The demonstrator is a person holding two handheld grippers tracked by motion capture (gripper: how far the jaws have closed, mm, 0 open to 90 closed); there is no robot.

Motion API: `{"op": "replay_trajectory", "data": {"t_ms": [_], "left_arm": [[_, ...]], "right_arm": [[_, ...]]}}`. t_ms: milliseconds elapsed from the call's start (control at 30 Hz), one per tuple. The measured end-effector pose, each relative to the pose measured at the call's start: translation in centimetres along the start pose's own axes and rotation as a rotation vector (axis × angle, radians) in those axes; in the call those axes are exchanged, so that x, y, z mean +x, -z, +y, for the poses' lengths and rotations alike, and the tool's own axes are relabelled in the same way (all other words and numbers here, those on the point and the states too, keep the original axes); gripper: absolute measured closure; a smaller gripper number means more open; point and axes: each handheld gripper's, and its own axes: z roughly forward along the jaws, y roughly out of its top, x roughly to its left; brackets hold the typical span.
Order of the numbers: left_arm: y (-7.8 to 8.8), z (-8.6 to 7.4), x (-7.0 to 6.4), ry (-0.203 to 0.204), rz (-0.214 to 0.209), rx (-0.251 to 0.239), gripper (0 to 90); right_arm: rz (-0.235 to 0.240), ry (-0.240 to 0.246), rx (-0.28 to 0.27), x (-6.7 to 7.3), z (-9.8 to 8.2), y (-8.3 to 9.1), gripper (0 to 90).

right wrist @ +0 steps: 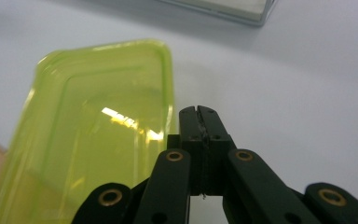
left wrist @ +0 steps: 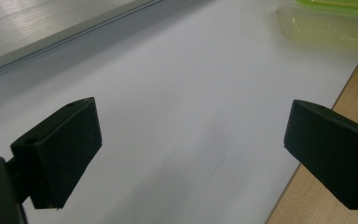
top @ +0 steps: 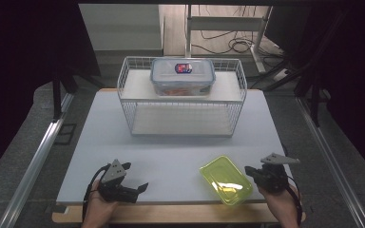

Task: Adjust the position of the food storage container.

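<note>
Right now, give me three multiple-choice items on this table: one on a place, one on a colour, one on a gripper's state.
1. Where does the clear lidded box stand?
A. on the wire rack's upper shelf
B. on the table's near edge
C. on the floor

2. What colour is the container by the right gripper?
A. red
B. yellow-green
C. black

3. How do the left gripper's jaws stand?
A. shut on the container
B. shut on nothing
C. wide open

Answers: A, it sits high inside the rack; B, its see-through plastic is yellow-green; C, bare table shows between the jaws.
</note>
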Motion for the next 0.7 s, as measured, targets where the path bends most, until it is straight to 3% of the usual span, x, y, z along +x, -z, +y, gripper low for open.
{"op": "replay_trajectory", "data": {"t_ms": [100,233,267,433,700], "left_arm": [[-0.1,0.0,-0.1,0.004,-0.007,-0.001,3.9],[-0.1,0.0,-0.1,0.0,-0.002,0.004,3.9],[0.0,0.0,-0.1,0.002,-0.001,0.002,3.9],[0.0,0.0,0.0,0.007,0.004,0.007,3.9],[-0.3,0.0,-0.1,0.004,0.004,0.022,4.0]], "right_arm": [[0.003,0.028,0.018,1.2,-2.1,1.9,89.3],[0.007,0.045,0.023,2.1,-3.3,3.3,89.3],[0.027,0.041,0.029,2.7,-4.0,3.7,89.3],[0.038,0.028,0.053,3.0,-5.2,3.2,89.2],[0.029,0.042,0.045,2.5,-3.7,1.7,89.2]]}}
